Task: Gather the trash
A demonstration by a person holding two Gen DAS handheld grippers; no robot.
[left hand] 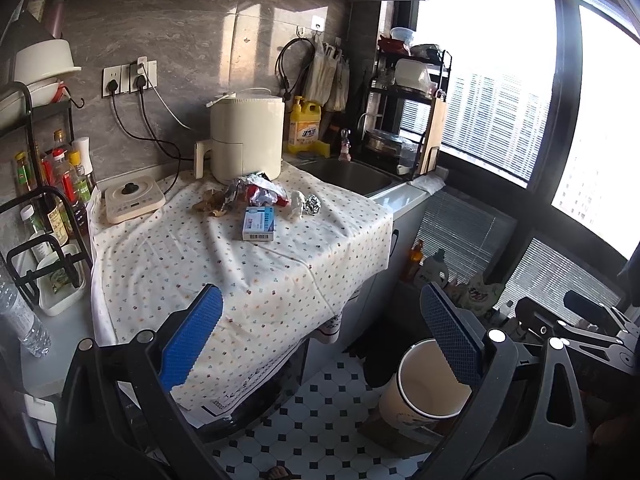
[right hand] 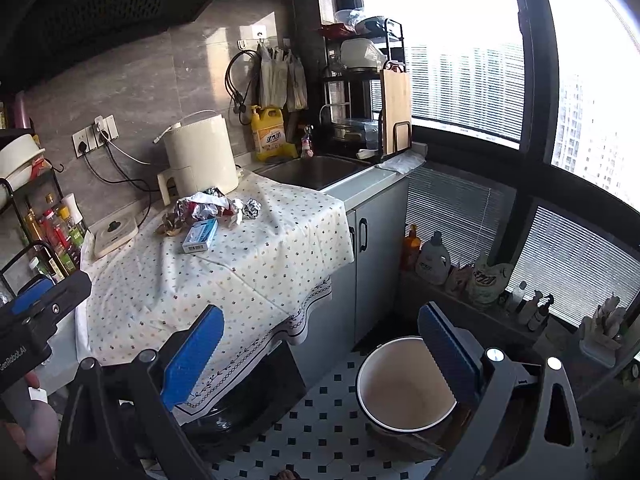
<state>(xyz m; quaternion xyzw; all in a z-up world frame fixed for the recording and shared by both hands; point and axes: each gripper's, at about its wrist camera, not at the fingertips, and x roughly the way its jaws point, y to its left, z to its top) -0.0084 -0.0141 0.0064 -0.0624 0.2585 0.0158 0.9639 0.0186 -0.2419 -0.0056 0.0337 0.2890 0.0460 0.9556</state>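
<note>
A pile of trash lies on the dotted tablecloth (left hand: 200,264): a blue and white box (left hand: 259,224), a crumpled foil wrapper (left hand: 256,194), a white paper wad (left hand: 297,204), a foil ball (left hand: 313,204) and brown scraps (left hand: 210,202). A white bin (left hand: 424,380) stands on the tiled floor, down to the right. My left gripper (left hand: 320,336) is open with nothing between its fingers, short of the pile. My right gripper (right hand: 320,352) is also open and holds nothing, above and left of the bin (right hand: 396,396). In the right wrist view the box (right hand: 200,236) and the foil ball (right hand: 252,209) lie far ahead.
A cream appliance (left hand: 246,136) stands just behind the trash, with a small cooker (left hand: 134,200) to its left. The sink (left hand: 352,176) and a dish rack (left hand: 404,120) are at the back right. Bottles (left hand: 60,184) crowd the left edge. More bottles (right hand: 432,260) line the window ledge.
</note>
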